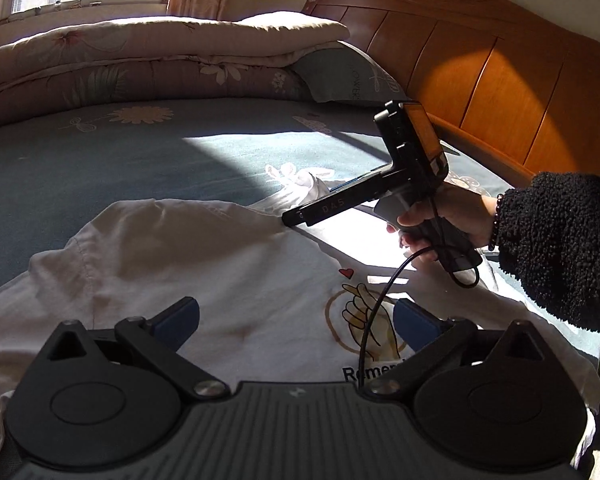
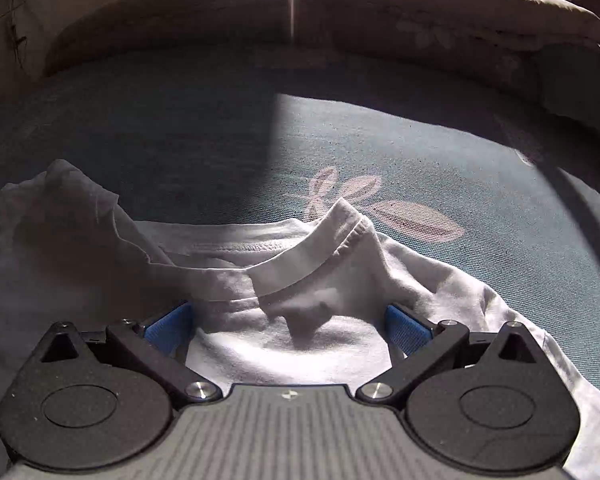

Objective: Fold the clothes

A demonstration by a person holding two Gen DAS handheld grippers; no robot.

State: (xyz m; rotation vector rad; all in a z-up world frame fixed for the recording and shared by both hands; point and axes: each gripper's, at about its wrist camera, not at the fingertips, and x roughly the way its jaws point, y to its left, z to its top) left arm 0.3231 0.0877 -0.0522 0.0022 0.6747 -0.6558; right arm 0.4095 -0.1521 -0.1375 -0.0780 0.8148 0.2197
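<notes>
My left gripper [image 1: 296, 316] hovers wide open over the white T-shirt [image 1: 204, 280] spread on the bed sheet [image 1: 140, 152]. My right gripper [image 2: 290, 322], jaws also spread wide, straddles bunched fabric just below the collar [image 2: 300, 256], clamping nothing.

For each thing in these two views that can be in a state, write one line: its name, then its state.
White T-shirt: spread on the bed, printed side up, rumpled, not yet folded.
Collar: bunched and lifted near the right gripper.
Left gripper: open, above the shirt, holding nothing.
Right gripper: open, fingers either side of a fabric ridge below the collar.
Quilt: folded, stacked at the bed's far side.
Bed sheet: flat, partly sunlit.
</notes>
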